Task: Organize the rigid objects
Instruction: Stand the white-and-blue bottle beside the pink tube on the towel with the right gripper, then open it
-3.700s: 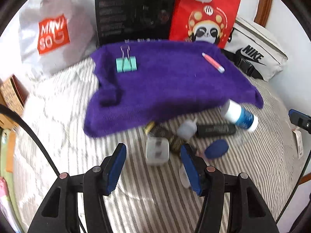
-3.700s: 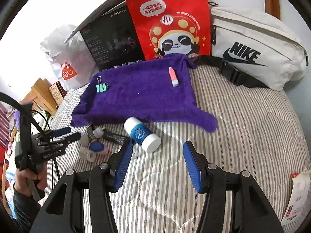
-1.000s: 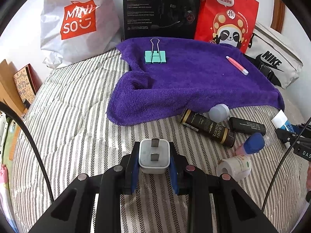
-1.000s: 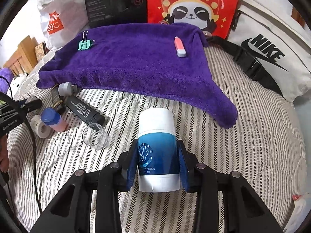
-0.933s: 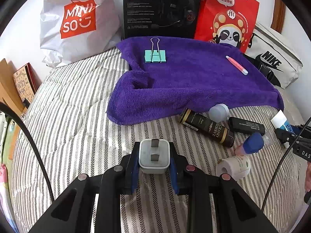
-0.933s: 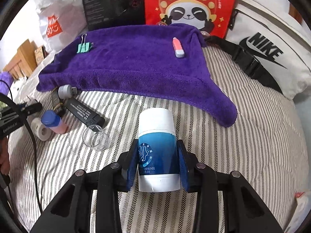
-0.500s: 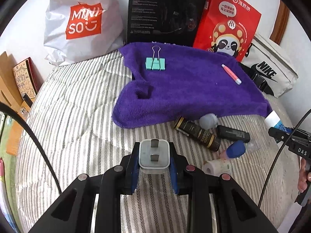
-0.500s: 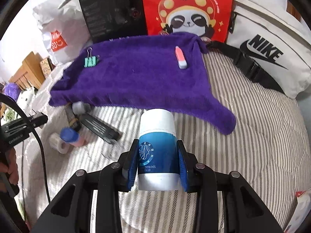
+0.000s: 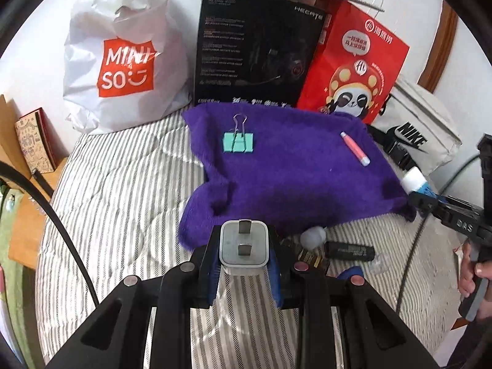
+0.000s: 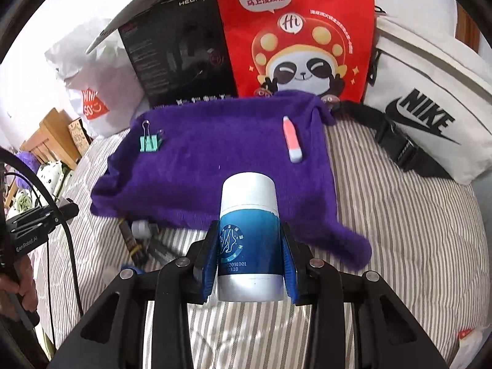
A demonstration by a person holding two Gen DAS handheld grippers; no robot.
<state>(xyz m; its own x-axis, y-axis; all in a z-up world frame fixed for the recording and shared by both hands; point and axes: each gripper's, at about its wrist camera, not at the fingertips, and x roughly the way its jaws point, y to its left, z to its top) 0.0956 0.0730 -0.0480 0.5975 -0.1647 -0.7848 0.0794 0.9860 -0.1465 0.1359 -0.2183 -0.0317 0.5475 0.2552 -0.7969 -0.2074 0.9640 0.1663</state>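
My left gripper (image 9: 244, 255) is shut on a white plug adapter (image 9: 244, 243) and holds it above the striped bed, just short of the purple towel (image 9: 295, 178). My right gripper (image 10: 249, 255) is shut on a blue and white bottle (image 10: 249, 230), held above the towel's near edge (image 10: 215, 166). A green binder clip (image 9: 238, 141) and a pink tube (image 9: 355, 149) lie on the towel. They also show in the right wrist view: the clip (image 10: 150, 143) and the tube (image 10: 292, 143).
Loose items lie on the striped bed in front of the towel: a black tube (image 9: 349, 249), a small white bottle (image 9: 312, 236), a blue cap (image 9: 350, 273). A Miniso bag (image 9: 123, 52), black box (image 9: 255, 52), red bag (image 9: 353, 70) and white Nike bag (image 10: 427, 117) stand behind.
Both grippers have risen and moved forward toward the towel with their objects held. The loose items on the bed now sit lower and partly hidden behind the fingers.
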